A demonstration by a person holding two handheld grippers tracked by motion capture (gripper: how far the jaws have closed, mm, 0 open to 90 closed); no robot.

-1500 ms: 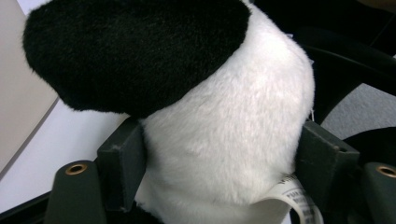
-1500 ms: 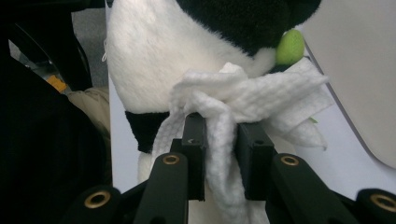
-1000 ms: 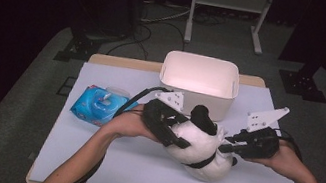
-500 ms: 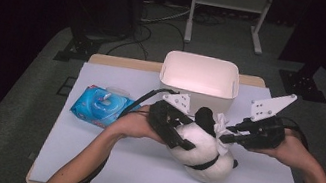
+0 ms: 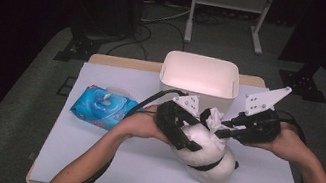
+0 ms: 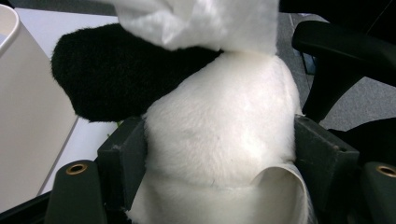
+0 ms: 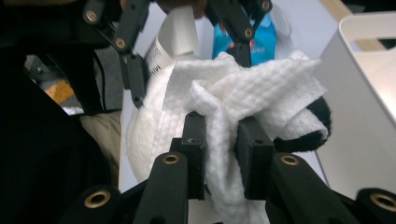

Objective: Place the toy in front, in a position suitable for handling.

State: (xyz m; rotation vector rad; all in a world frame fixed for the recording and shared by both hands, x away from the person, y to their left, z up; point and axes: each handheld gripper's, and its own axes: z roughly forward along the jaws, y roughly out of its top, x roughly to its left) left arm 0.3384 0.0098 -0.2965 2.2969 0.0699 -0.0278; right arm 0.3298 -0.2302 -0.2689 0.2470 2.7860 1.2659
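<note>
A white plush toy (image 5: 211, 163) with black ears and a black band lies on the white table (image 5: 103, 162). My left gripper (image 5: 184, 126) is shut on it. In the left gripper view, both pads (image 6: 123, 158) press into the toy's white body (image 6: 219, 135) below a black ear (image 6: 107, 70). My right gripper (image 5: 221, 127) is shut on a crumpled white wipe (image 5: 212, 116). The right gripper view shows the wipe (image 7: 243, 93) bunched between the right gripper's (image 7: 223, 140) jaws and lying against the toy's black ear (image 7: 317, 123).
A white bin (image 5: 198, 82) stands at the back of the table, just behind the toy. A blue wet-wipe pack (image 5: 103, 107) lies at the left. The person's forearms come in from the bottom. Dark stands and cables sit on the floor beyond the table.
The right gripper has risen a little with the wipe, up to the toy's head. The left gripper has kept its hold on the toy and stayed in place.
</note>
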